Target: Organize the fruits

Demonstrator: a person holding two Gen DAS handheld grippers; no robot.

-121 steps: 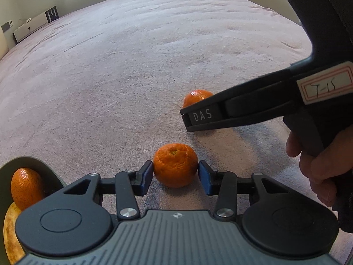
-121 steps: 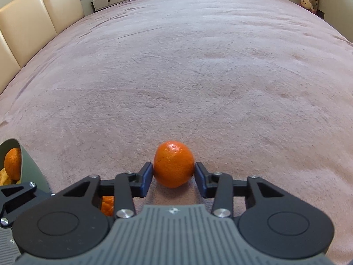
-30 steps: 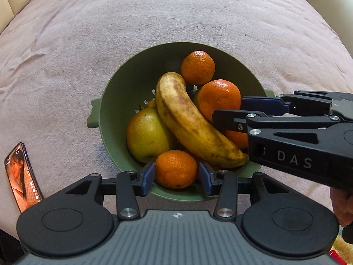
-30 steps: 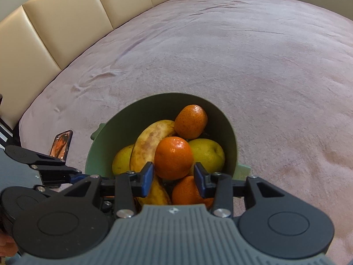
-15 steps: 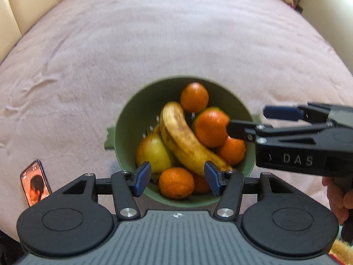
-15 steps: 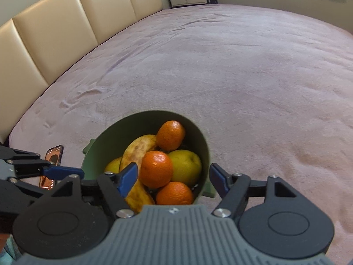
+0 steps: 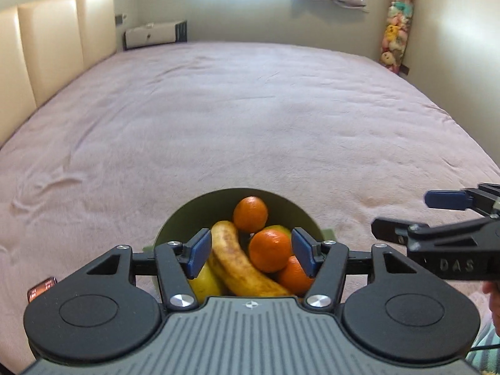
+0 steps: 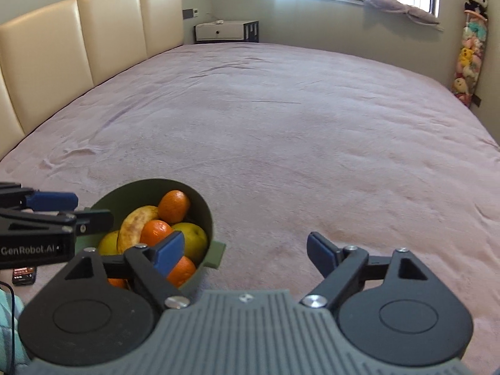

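Observation:
A green colander bowl sits on the pink bed cover. It holds a banana, several oranges and yellow-green pears. The bowl also shows at the lower left of the right wrist view. My left gripper is open and empty, raised over the bowl's near side. My right gripper is open and empty, to the right of the bowl above the bed. It shows from the side in the left wrist view.
The pink bed cover stretches far ahead. A phone lies left of the bowl. A cream padded headboard runs along the left. A white nightstand and hanging plush toys stand by the far walls.
Both grippers let go of their oranges into the bowl, opened, and rose and pulled back. The views tilted up from the bowl to the room.

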